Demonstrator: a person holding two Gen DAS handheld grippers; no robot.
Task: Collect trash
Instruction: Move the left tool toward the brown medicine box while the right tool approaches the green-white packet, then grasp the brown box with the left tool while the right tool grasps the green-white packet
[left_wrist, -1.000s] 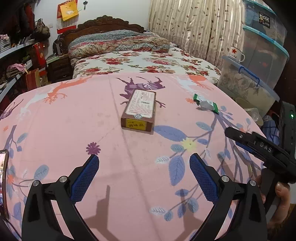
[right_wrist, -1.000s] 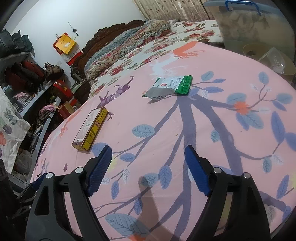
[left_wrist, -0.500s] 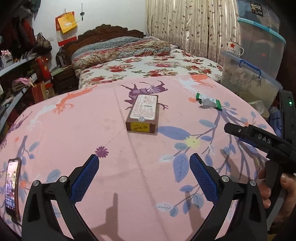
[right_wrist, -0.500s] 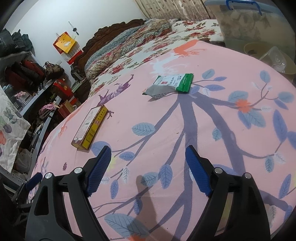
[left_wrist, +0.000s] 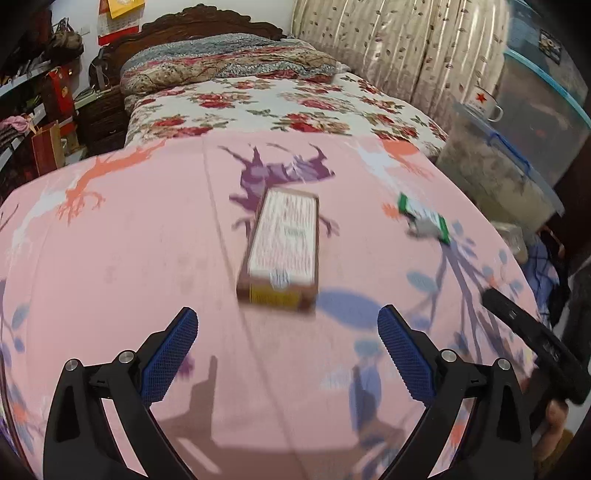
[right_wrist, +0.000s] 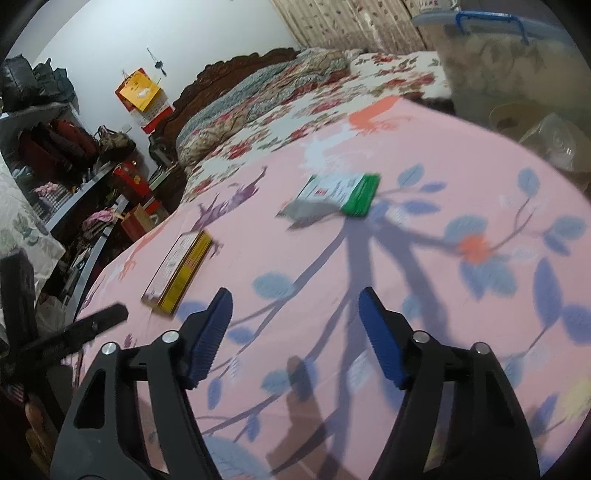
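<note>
Pink tablecloth (left_wrist: 122, 258) — box (left_wrist: 282, 247), green wrapper (right_wrist: 332, 197) — left gripper (left_wrist: 286, 347), right gripper (right_wrist: 295, 332) jaws spread

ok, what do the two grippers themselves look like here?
Both match: the left gripper and right gripper have black plastic frames with triangular cutouts and silver rivets. The jaws carry blue, cross-hatched pads. No cables or sleeves visible.

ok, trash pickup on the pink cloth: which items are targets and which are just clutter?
Job:
box, flat on the cloth
green wrapper, crumpled, lying apart from the box
left tongs and right tongs, both open and empty

Lying about:
cloth
bed
storage bins
mug
shelf clutter
</note>
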